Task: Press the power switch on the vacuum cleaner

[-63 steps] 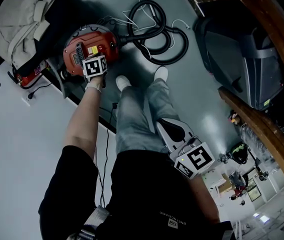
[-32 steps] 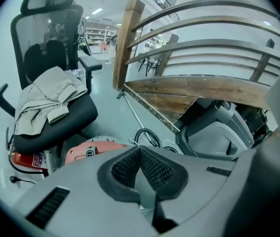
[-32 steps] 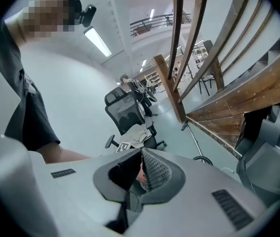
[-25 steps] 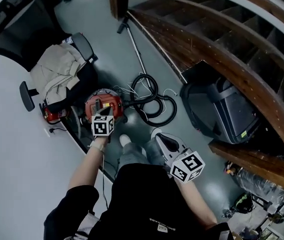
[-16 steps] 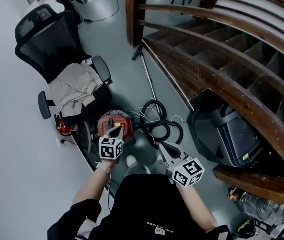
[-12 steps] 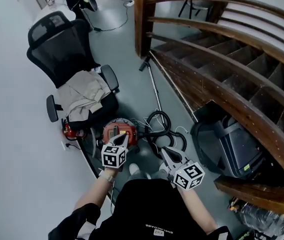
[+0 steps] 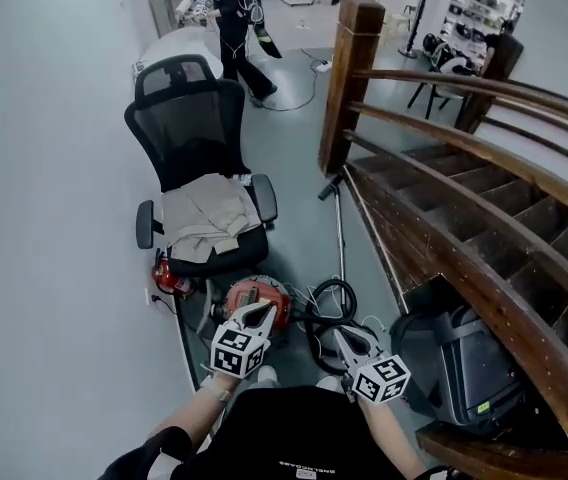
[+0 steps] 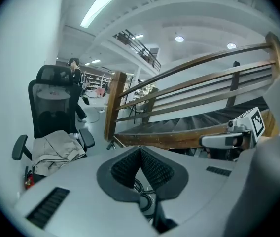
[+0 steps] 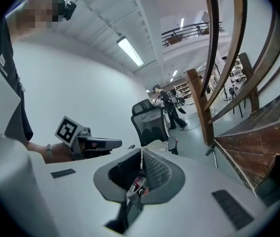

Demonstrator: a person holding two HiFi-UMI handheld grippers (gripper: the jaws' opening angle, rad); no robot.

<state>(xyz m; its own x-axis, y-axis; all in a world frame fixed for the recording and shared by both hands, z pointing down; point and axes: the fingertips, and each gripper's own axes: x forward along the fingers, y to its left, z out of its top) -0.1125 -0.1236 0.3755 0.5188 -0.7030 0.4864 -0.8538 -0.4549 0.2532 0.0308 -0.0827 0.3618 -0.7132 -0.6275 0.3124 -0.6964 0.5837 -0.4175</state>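
The red canister vacuum cleaner [image 7: 254, 296] sits on the grey floor below the chair, its black hose [image 7: 326, 308] coiled to its right and its wand [image 7: 339, 230] lying toward the stairs. My left gripper [image 7: 264, 308] hangs above the canister's near edge, well off the floor, jaws shut and empty; its fingertips [image 8: 140, 148] meet in the left gripper view. My right gripper [image 7: 341, 334] is held over the hose, also shut on nothing [image 9: 141, 151]. A bit of the red vacuum [image 9: 137, 183] shows in the gap behind the right jaws. The power switch is too small to make out.
A black office chair [image 7: 186, 118] with a beige garment [image 7: 204, 218] stands just beyond the vacuum. A wooden staircase [image 7: 464, 188] and its post [image 7: 342, 78] run along the right. A dark bin [image 7: 464, 353] sits under the rail. A person [image 7: 234, 18] walks far off.
The head view has risen and tilted forward, so the vacuum looks small and far. My left gripper, earlier down on the canister's top, has drawn back; both grippers are now side by side.
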